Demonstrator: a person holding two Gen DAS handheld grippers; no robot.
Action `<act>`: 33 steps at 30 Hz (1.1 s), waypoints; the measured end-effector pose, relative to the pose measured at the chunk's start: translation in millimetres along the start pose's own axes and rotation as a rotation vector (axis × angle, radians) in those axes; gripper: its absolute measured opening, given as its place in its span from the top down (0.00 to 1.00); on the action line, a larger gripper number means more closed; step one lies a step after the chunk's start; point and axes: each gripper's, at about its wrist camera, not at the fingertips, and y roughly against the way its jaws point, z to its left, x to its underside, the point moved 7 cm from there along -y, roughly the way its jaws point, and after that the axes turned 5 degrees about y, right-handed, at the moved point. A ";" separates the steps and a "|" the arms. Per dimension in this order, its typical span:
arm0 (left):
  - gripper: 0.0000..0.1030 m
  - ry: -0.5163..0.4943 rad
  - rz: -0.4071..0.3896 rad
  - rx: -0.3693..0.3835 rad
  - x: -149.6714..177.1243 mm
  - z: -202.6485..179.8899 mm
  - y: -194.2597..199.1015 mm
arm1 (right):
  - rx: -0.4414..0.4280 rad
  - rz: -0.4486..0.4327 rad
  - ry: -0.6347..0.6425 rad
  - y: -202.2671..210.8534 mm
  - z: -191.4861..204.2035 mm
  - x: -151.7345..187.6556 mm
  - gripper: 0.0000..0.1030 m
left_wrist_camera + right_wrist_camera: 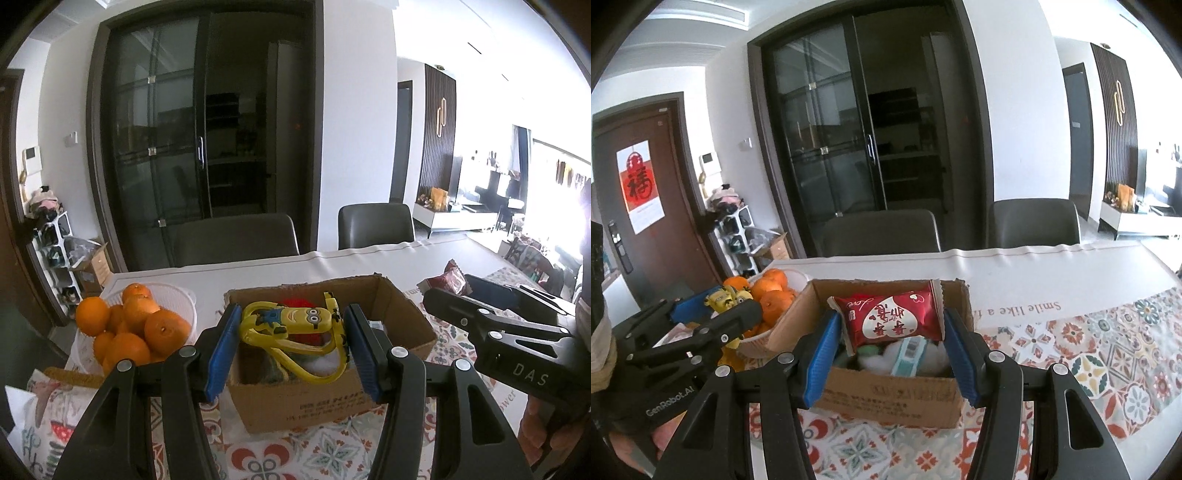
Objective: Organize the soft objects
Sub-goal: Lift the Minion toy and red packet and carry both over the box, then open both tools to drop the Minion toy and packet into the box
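My left gripper [293,326] is shut on a yellow minion toy [295,317] with looping yellow straps, held just above the open cardboard box [306,406]. In the right wrist view my right gripper [892,332] is shut on a red snack packet [886,310] with a white heart, also over the box [894,402]. Inside the box lie a white fluffy item [882,354], a teal-labelled piece and something red. Each gripper shows in the other's view: the right one [461,295] with its packet [452,277], the left one [713,308] with the minion [726,297].
A white basket [181,295] piled with oranges [162,328] stands close to the box's left side. Two dark chairs [236,236] [376,225] stand behind the table's far edge. A patterned cloth [1108,350] covers the table to the right of the box.
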 end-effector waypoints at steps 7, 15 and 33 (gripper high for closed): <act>0.45 -0.006 0.033 -0.015 -3.2 3.8 -28.0 | 0.008 0.036 0.019 -22.2 -7.5 -9.7 0.45; 0.45 -0.022 0.091 -0.022 -4.6 8.4 -61.1 | -0.036 0.140 0.003 -60.4 -15.5 -10.4 0.44; 0.45 -0.069 0.238 -0.017 22.8 11.1 -118.3 | -0.076 0.321 0.021 -124.5 -23.5 12.0 0.44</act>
